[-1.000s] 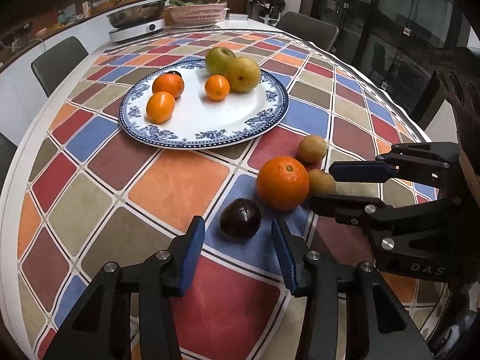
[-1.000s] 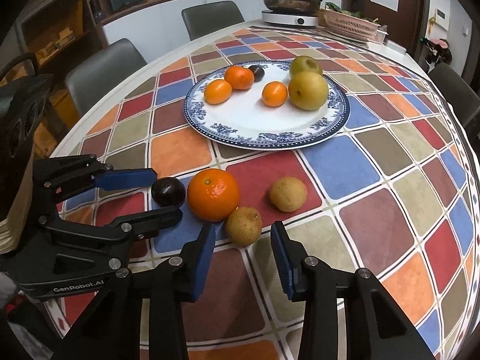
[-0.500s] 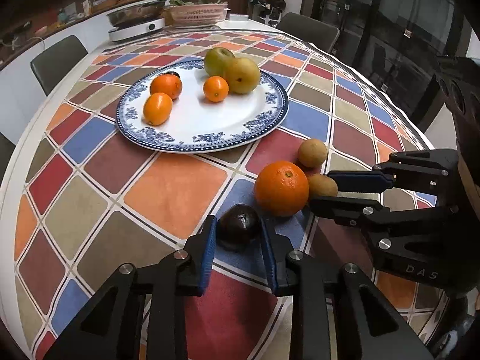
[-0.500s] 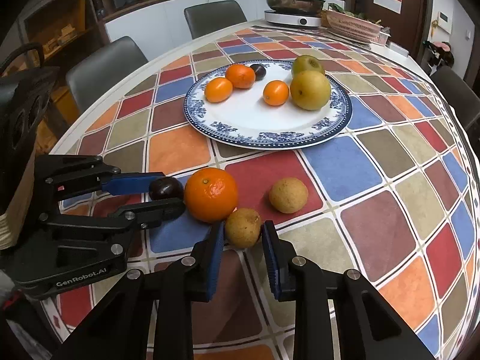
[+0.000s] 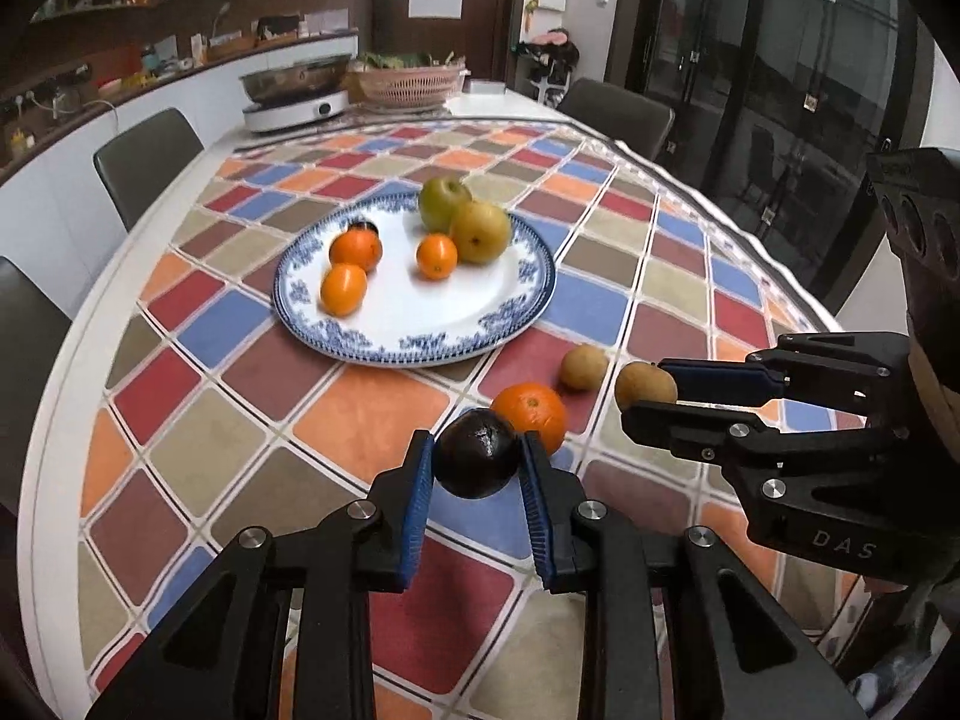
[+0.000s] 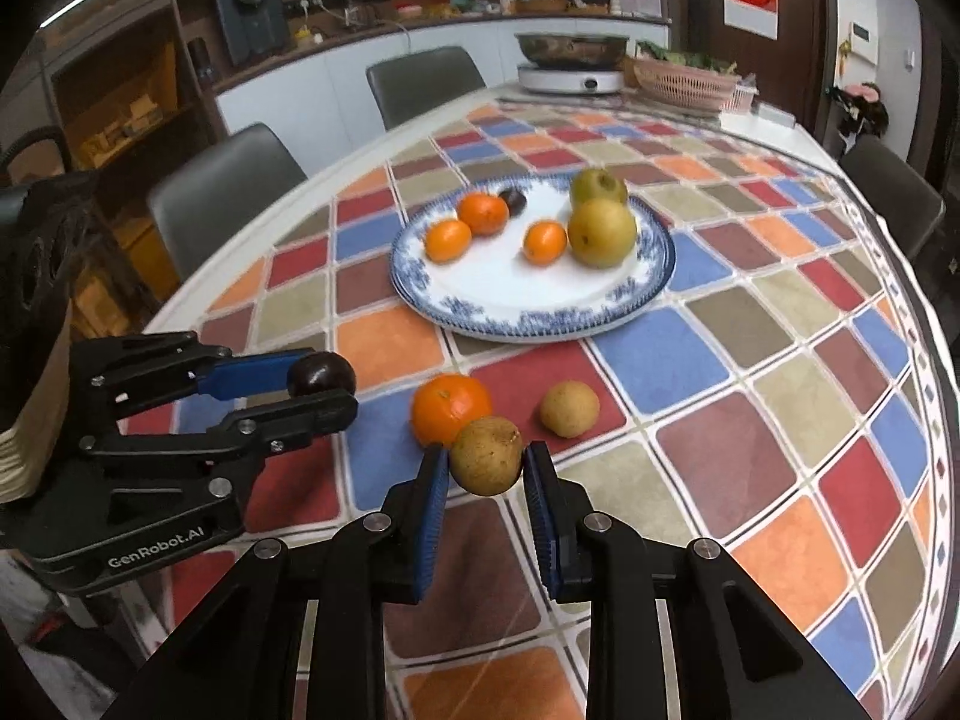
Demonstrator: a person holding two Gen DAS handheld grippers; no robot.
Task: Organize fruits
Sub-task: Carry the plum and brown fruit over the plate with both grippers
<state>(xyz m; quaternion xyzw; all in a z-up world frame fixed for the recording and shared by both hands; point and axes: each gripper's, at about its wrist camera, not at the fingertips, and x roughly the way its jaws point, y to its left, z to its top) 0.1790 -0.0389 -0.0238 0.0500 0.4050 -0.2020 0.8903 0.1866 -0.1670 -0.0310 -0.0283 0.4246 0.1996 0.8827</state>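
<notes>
My left gripper (image 5: 477,462) is shut on a dark purple fruit (image 5: 476,462), lifted a little off the checked tablecloth. My right gripper (image 6: 486,465) is shut on a small brown fruit (image 6: 486,455), also raised. On the cloth between them lie a large orange (image 6: 447,408) and a second small brown fruit (image 6: 569,408). Farther back stands a blue-and-white plate (image 5: 420,348) holding three small oranges, a green apple (image 5: 443,203), a yellow pear (image 5: 480,232) and a dark fruit at its far rim. Each gripper shows in the other's view: the right gripper (image 5: 651,393), the left gripper (image 6: 324,384).
The round table's edge curves close on the right (image 6: 936,360) and on the left (image 5: 54,372). Grey chairs (image 6: 222,192) stand around it. At the far end sit an induction cooker with a steel pan (image 5: 297,99) and a pink basket (image 5: 411,84).
Both grippers went from open around their fruits to shut on them, then rose: the dark fruit and the small brown fruit left the cloth. The orange and other brown fruit stayed.
</notes>
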